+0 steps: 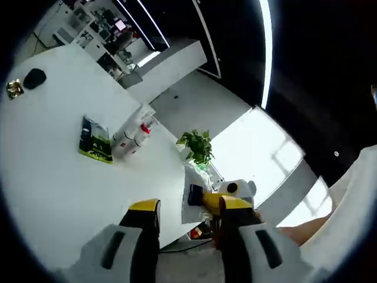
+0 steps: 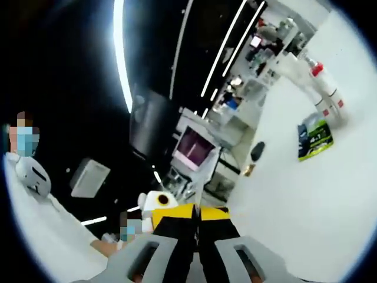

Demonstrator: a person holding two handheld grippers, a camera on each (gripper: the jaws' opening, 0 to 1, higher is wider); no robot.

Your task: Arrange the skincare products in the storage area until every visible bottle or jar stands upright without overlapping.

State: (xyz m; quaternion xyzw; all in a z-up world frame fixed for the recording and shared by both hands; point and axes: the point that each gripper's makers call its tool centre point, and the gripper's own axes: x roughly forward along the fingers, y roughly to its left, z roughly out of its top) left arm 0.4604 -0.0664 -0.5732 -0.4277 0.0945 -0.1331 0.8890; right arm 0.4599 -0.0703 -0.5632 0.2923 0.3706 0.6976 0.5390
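White table (image 1: 53, 177) holds bottles (image 1: 134, 137) beside green packet (image 1: 95, 140).

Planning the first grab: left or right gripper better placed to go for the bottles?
Left, probably. The left gripper is open, and the white bottles beside the green packet lie ahead of its jaws on the white table. The right gripper is shut, with the bottles off to its side.
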